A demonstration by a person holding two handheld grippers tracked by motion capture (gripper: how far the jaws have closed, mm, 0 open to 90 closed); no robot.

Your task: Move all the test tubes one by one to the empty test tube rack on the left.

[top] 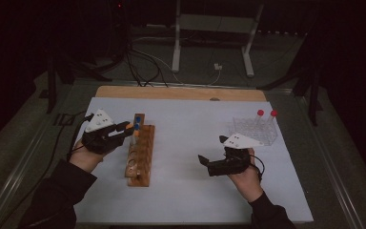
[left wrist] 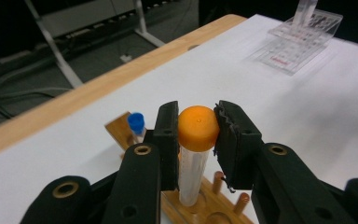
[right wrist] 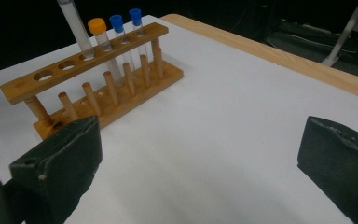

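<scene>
Left tongs (left wrist: 196, 140) clamped on orange-capped tube (left wrist: 196, 149), right tongs (right wrist: 200, 163) wide open, empty

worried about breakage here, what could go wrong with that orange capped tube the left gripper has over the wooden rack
The left gripper pinches the orange-capped tube only at its cap, so the tube could swing or slip out. Its lower end sits at a hole in the wooden rack; tilted, it might jam or tip the rack. The blue-capped tube stands close by and could be knocked.
</scene>
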